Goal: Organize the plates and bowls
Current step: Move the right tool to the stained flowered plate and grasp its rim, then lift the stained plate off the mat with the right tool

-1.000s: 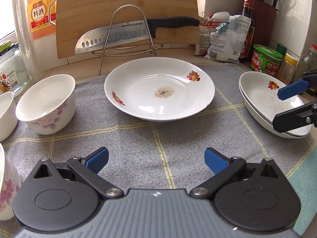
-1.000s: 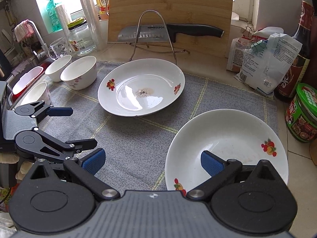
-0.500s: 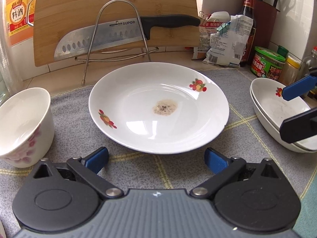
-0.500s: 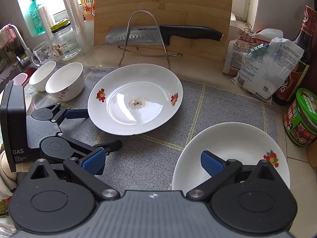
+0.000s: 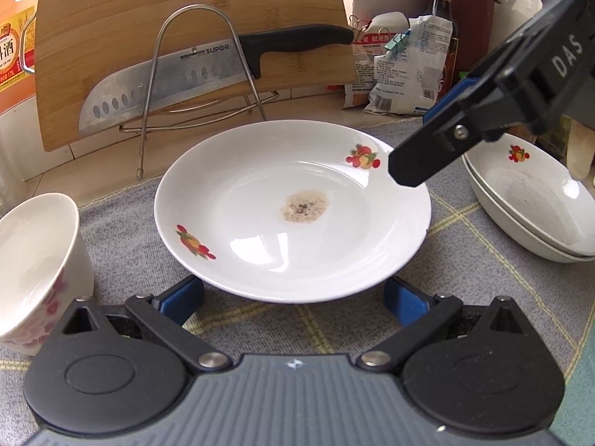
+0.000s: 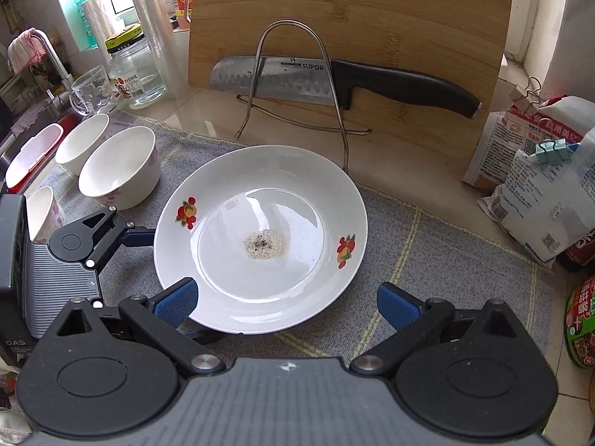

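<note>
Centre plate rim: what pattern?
White round plate has two red-and-orange fruit motifs on opposite rim sides; clearest in the right wrist view.

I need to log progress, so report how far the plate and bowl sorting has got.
Done: two plates already sit stacked at the right of the grey mat.
In hand: the stained plate lies flat on the mat; the left gripper and right gripper are both open at its rim, neither gripping yet.
Left: that plate, plus three bowls standing unstacked at the left.
</note>
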`<state>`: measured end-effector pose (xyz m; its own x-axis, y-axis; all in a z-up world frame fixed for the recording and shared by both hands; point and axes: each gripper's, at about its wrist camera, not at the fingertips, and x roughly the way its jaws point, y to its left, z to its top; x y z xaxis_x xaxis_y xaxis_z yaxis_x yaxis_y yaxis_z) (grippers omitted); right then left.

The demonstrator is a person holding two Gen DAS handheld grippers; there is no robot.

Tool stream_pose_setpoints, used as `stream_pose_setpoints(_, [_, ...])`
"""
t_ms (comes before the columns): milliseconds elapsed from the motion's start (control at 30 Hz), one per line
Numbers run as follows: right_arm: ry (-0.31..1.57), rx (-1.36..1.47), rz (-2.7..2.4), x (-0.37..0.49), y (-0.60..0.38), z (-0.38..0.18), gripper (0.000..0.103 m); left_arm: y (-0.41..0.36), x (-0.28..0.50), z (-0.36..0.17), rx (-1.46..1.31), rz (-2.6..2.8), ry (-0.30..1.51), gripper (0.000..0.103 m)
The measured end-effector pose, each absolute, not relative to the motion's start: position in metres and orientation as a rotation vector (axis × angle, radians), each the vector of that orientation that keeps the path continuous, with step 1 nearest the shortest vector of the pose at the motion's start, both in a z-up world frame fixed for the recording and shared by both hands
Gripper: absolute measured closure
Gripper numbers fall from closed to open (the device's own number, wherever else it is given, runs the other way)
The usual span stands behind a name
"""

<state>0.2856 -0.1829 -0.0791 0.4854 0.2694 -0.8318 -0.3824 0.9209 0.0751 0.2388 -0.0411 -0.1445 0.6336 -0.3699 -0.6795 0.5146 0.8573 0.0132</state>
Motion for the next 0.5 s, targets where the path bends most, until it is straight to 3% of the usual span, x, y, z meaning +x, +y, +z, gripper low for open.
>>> stream_pose_setpoints(500, [1.137,-0.100,0.476,0.374,-0.186,-0.113,0.000,-0.037,0.239,-0.145,0.215,-0.530,0.715,0.000])
